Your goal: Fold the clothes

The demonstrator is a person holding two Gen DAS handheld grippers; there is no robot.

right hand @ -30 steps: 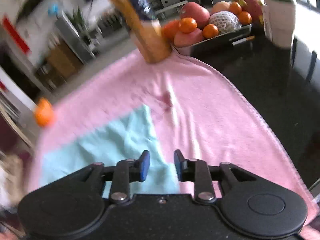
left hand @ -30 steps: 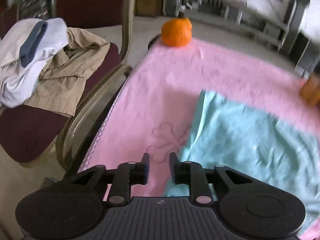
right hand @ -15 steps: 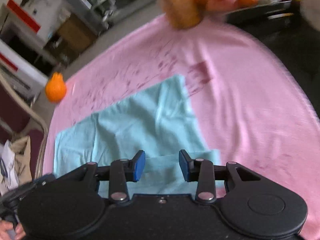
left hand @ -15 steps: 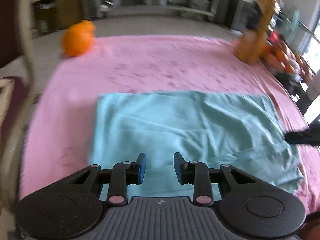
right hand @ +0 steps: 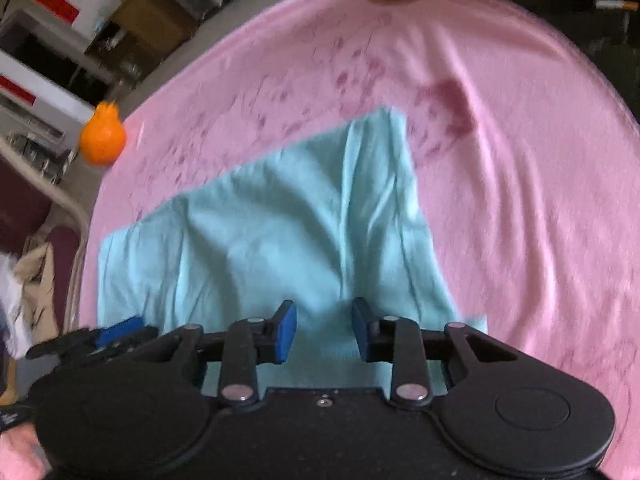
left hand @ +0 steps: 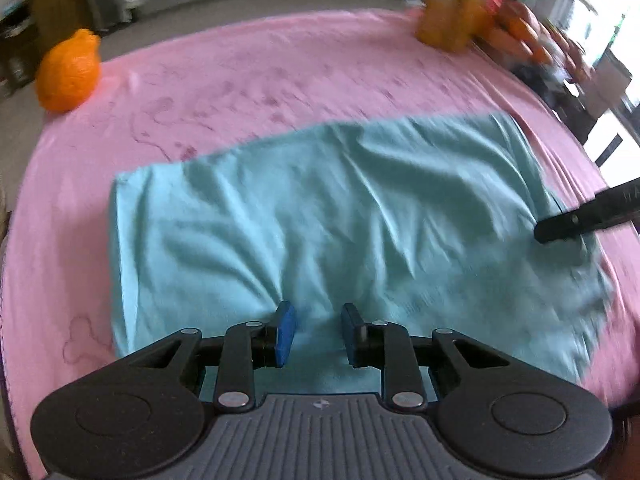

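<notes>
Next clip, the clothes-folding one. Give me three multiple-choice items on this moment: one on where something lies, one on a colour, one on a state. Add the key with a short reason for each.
1. Where does the orange fruit sit?
A. On the teal cloth
B. At the far left corner of the pink blanket
C. Between the fingers of the left claw

2. What colour is the cloth being folded?
A. Teal
B. White
C. Brown

3. How does the left claw stand?
A. Shut on the fruit
B. Fully shut, fingers touching
C. Fingers apart over the cloth's near edge, which they do not pinch

Key:
1 B: the fruit rests on the corner of the pink blanket, well clear of the cloth.
2 A: light teal against pink in both views.
3 C: a gap shows between the blue fingers, with cloth seen through it.
</notes>
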